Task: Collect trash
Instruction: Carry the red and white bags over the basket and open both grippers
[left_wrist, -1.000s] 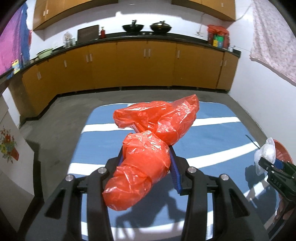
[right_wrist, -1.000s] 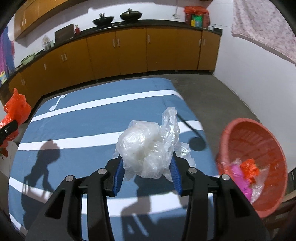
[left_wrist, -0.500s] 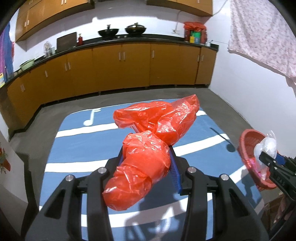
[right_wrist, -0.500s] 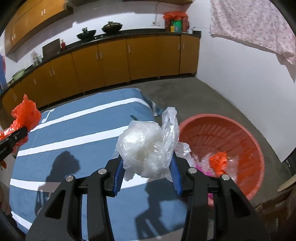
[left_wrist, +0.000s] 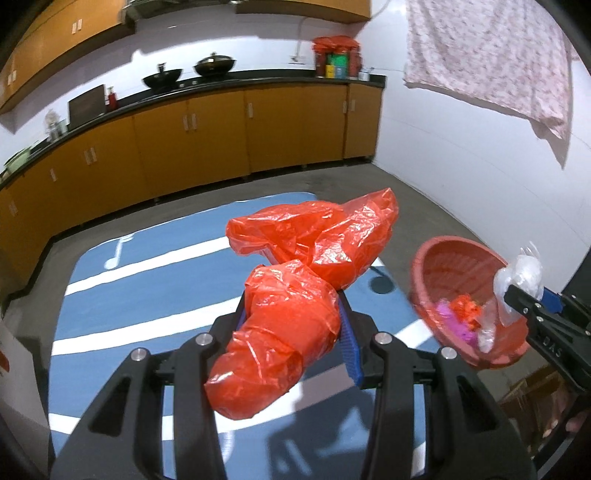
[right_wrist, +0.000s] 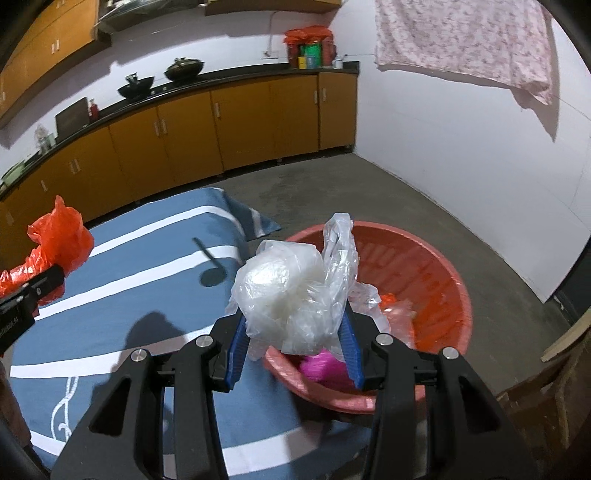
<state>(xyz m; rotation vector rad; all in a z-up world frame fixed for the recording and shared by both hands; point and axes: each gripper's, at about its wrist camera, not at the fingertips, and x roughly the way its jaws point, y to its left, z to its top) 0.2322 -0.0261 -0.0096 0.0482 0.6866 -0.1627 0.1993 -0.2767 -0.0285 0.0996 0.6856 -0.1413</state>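
My left gripper (left_wrist: 295, 332) is shut on a crumpled red plastic bag (left_wrist: 306, 280), held above the blue striped mat (left_wrist: 147, 295). A clear plastic bag (right_wrist: 295, 291) bulges out of my right gripper (right_wrist: 293, 343), which is shut on it and hangs over the near rim of the red basket (right_wrist: 443, 280). The basket holds pink, orange and clear scraps. In the left wrist view the red basket (left_wrist: 443, 273) is at the right, with the right gripper (left_wrist: 532, 306) and its clear bag (left_wrist: 521, 277) above it. The red bag (right_wrist: 59, 240) shows at the left edge of the right wrist view.
Orange kitchen cabinets (left_wrist: 221, 140) under a dark counter with pans run along the back wall. A patterned cloth (right_wrist: 461, 40) hangs on the white wall at right. Bare concrete floor (right_wrist: 388, 199) surrounds the mat and basket. A wooden piece (right_wrist: 546, 398) sits at the lower right.
Both grippers have swung to the right with their bags still gripped. The red basket has come into the left wrist view, and now lies directly under the right gripper.
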